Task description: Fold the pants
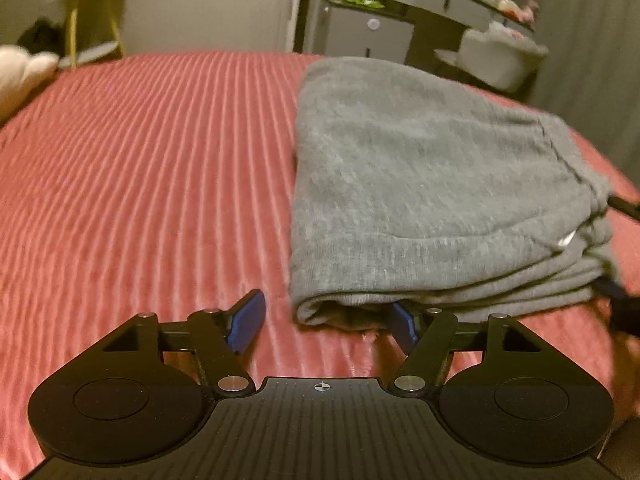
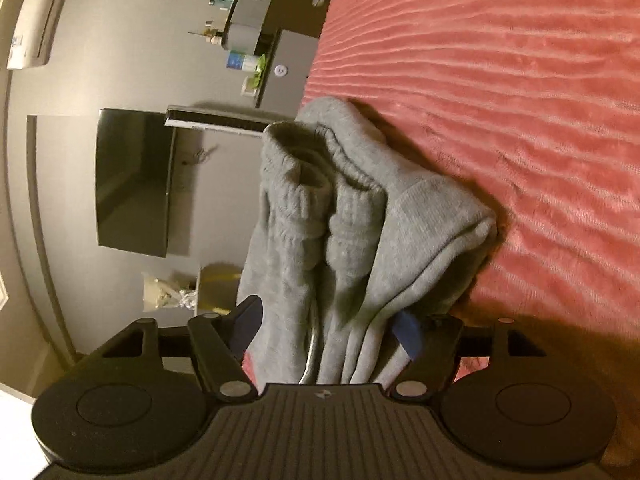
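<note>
Your left gripper (image 1: 326, 322) is spread wide and holds nothing, low in frame at the near edge of the folded grey pants (image 1: 432, 184). Your right gripper (image 2: 330, 330) is spread around the pants' bunched layers at center frame, on the red bedspread (image 2: 520, 80).

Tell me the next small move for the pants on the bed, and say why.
Probably draw the right tongs back off the pants. The pants already lie folded in a thick stack on the red bedspread, yet the right tongs stand wide around the stack's edge, and the left tongs are open at its near corner.
</note>
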A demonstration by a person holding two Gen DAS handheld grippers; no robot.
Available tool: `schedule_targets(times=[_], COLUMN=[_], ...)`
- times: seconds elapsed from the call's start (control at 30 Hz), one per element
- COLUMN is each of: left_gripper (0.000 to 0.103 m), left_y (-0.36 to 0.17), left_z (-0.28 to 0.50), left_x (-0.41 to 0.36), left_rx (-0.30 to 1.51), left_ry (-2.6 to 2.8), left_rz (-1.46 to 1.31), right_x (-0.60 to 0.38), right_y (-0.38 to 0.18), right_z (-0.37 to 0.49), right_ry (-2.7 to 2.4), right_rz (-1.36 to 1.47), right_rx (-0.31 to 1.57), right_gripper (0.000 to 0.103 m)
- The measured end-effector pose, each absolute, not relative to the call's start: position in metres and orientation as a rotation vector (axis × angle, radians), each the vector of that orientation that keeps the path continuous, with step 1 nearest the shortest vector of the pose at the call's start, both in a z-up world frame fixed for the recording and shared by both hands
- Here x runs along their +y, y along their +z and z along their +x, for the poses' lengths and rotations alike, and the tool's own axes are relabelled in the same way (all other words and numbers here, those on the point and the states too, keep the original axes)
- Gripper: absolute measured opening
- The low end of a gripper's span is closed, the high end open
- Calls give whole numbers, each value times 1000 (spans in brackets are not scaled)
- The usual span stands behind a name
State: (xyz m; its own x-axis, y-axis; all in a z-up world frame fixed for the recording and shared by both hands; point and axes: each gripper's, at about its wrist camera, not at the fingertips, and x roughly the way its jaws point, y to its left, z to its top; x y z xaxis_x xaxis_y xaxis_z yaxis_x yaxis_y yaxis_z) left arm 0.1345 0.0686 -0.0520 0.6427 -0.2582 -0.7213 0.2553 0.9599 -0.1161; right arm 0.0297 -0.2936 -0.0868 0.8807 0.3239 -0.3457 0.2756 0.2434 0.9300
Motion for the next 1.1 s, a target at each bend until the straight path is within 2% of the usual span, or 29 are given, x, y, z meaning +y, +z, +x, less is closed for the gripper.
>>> schedule_targets(times=[0.1, 0.23, 0.37, 0.4, 0.43, 0.53, 0.57, 0.63, 0.67, 0.7, 0.77, 0.8, 0.87, 1.07, 1.1], left_gripper=[68, 70, 66, 52, 43, 26, 25, 29, 37, 44, 51, 54, 52, 55, 58], left_y=[-54, -56, -58, -57, -54, -43, -40, -43, -49, -54, -50, -46, -38, -11, -7], left_z=[134, 136, 136, 134, 132, 120, 118, 121, 126, 130, 129, 127, 120, 96, 90], left_x=[60, 64, 62, 62, 62, 64, 67, 74, 75, 76, 79, 82, 94, 116, 116], left_rx=[801, 791, 773, 766, 751, 665, 652, 685, 738, 764, 765, 772, 767, 639, 594], left_ry=[-296, -286, -282, -294, -324, -321, -324, -318, -296, -280, -264, -248, -234, -274, -277], left_rz=[40, 13, 26, 24, 13, 21, 3, -32, -37, -39, -57, -72, -135, -256, -264], right_x=[-292, -289, -286, -284, -282, -282, -284, -286, -286, -285, -285, -289, -295, -310, -308], right_y=[-85, -87, -91, -88, -86, -75, -73, -70, -74, -79, -87, -82, -66, -45, -38], right_z=[44, 59, 69, 71, 72, 61, 56, 45, 43, 46, 55, 54, 43, 15, 15], right_ry=[15, -23, -51, -54, -53, -19, -4, -16, -42, -85, -111, -103, -126, -193, -197], right_rz=[1279, 1277, 1255, 1228, 1197, 1205, 1225, 1245, 1238, 1211, 1188, 1196, 1155, 1132, 1100], right_rx=[548, 556, 561, 562, 565, 520, 493, 455, 473, 532, 628, 633, 626, 573, 573], right_gripper=[67, 63, 46, 41, 38, 27, 25, 23, 25, 32, 34, 43, 46, 46, 46])
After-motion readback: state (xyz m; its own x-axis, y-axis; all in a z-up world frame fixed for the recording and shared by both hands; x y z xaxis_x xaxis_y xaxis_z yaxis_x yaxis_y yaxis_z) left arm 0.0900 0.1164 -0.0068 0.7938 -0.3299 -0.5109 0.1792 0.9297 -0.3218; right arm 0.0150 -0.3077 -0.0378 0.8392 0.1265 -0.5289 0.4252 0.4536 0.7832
